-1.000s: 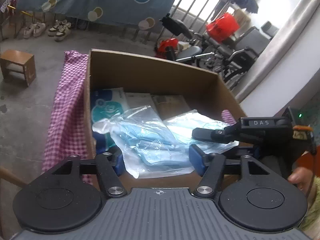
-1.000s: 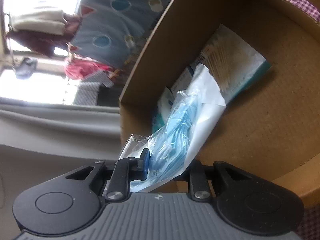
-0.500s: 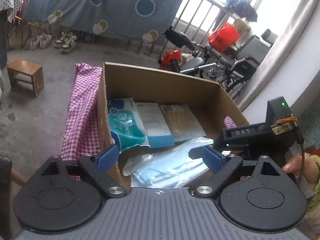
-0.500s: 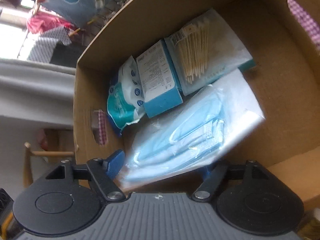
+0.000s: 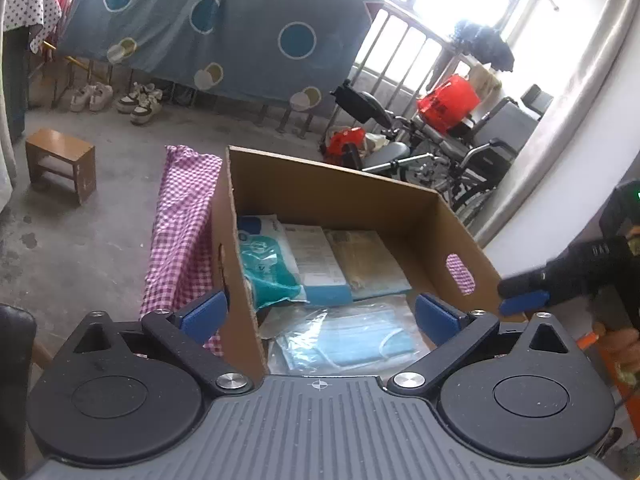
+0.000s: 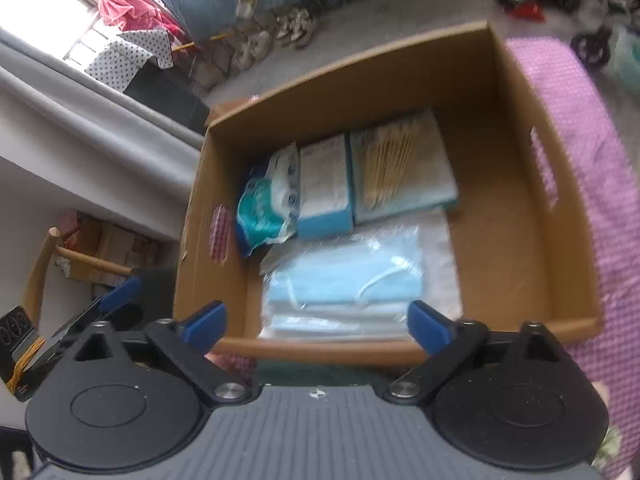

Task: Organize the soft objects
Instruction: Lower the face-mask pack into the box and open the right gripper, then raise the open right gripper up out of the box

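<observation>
A clear bag of blue face masks [image 5: 348, 340] [image 6: 352, 280] lies flat on the floor of the cardboard box [image 5: 336, 196] [image 6: 520, 208], nearest me. Behind it sit a teal wipes pack [image 6: 264, 208], a blue-and-white packet [image 6: 324, 184] and a cotton-swab pack [image 6: 400, 168]. My left gripper [image 5: 320, 316] hovers over the box's near left corner, jaws opening wide, nothing gripped between them. My right gripper [image 6: 316, 322] hangs above the box's near rim, jaws also opening, holding nothing. One of its blue fingers [image 5: 522, 304] shows at the box's right wall.
The box stands on a pink checked cloth [image 5: 180, 232] [image 6: 592, 160]. Beyond it are a low wooden stool [image 5: 60, 160], shoes [image 5: 140, 104] under a hanging blue sheet, and wheelchairs [image 5: 440, 152] by the window rail. A wooden chair [image 6: 40, 260] stands beside the box.
Both grippers held the mask bag over the box; both have let go and opened wide. The bag now lies flat on the box floor. The right gripper rose and rolled; the left pulled back.
</observation>
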Tool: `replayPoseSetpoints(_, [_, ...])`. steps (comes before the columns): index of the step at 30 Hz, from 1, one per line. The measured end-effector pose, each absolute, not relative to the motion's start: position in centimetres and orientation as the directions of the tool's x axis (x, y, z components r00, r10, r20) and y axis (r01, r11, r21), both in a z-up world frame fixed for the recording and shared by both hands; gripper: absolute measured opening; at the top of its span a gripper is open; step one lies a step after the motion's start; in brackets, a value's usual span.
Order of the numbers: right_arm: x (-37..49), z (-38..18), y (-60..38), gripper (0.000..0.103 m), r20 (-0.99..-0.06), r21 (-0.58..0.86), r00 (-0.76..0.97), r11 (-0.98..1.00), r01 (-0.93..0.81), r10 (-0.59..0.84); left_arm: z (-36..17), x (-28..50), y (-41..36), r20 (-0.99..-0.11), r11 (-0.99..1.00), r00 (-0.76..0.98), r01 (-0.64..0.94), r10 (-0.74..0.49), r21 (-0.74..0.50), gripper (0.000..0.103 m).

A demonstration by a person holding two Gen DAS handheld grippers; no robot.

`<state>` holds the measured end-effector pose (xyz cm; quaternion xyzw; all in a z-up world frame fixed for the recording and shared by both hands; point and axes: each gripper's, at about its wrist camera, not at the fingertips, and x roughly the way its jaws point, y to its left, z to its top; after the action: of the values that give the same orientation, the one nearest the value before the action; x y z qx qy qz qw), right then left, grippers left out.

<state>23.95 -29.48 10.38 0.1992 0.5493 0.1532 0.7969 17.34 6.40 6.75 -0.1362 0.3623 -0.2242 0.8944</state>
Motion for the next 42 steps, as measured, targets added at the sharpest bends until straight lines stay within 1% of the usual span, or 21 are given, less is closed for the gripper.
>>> replayPoseSetpoints(3, [26.2, 8.9, -29.8, 0.101, -0.843, 0.452, 0.334, 0.892, 0.014, 0.422, 6.6, 17.0, 6.4, -0.590, 0.870, 0.645, 0.294, -0.486, -0.395, 0.103])
replayPoseSetpoints(6, [29.7, 5.8, -29.3, 0.101, -0.882, 0.422, 0.261, 0.905, 0.063, 0.393, 6.3, 16.5, 6.6, -0.600, 0.874, 0.641, 0.284, -0.479, -0.395, 0.103])
replayPoseSetpoints(11, [34.2, 0.3, -28.9, 0.101, -0.951, 0.293, 0.137, 0.948, 0.122, 0.276, 5.9, 15.1, 7.1, -0.600, 0.855, 0.612, 0.319, -0.515, -0.409, 0.103])
replayPoseSetpoints(14, [35.3, -2.1, -29.1, 0.101, -0.960, 0.280, 0.067, 0.944, 0.174, 0.272, 5.4, 14.2, 7.5, -0.595, 0.842, 0.597, 0.336, -0.537, -0.422, 0.103])
replayPoseSetpoints(18, [34.9, -3.5, -27.9, 0.103, -0.951, 0.307, 0.017, 0.935, 0.175, 0.309, 4.6, 13.7, 8.1, -0.599, 0.835, 0.585, 0.332, -0.547, -0.438, 0.103])
replayPoseSetpoints(19, [34.7, -3.4, -27.3, 0.103, -0.953, 0.303, 0.023, 0.940, 0.157, 0.304, 4.4, 13.6, 8.2, -0.598, 0.835, 0.586, 0.329, -0.547, -0.441, 0.103])
replayPoseSetpoints(23, [34.3, -3.2, -25.3, 0.102, -0.935, 0.355, 0.015, 0.928, 0.113, 0.356, 3.5, 13.5, 8.7, -0.592, 0.830, 0.588, 0.315, -0.551, -0.459, 0.103])
replayPoseSetpoints(28, [33.7, -2.8, -23.7, 0.103, -0.938, 0.347, 0.041, 0.936, 0.061, 0.345, 3.2, 13.1, 8.8, -0.600, 0.831, 0.583, 0.301, -0.549, -0.468, 0.103])
replayPoseSetpoints(31, [32.9, -1.5, -24.3, 0.103, -0.938, 0.338, 0.095, 0.939, 0.057, 0.332, 3.3, 12.4, 8.7, -0.597, 0.834, 0.589, 0.306, -0.545, -0.460, 0.103])
replayPoseSetpoints(33, [31.5, 0.3, -25.5, 0.103, -0.926, 0.356, 0.161, 0.932, 0.066, 0.342, 3.4, 12.0, 8.7, -0.600, 0.837, 0.591, 0.303, -0.540, -0.455, 0.103])
replayPoseSetpoints(38, [25.4, 6.6, -29.9, 0.103, -0.823, 0.477, 0.369, 0.879, 0.031, 0.433, 3.5, 11.0, 9.1, -0.593, 0.832, 0.594, 0.291, -0.544, -0.471, 0.103])
replayPoseSetpoints(42, [18.7, 10.8, -33.2, 0.103, -0.703, 0.555, 0.506, 0.830, -0.051, 0.500, 3.6, 10.3, 8.6, -0.594, 0.833, 0.590, 0.306, -0.546, -0.462, 0.103])
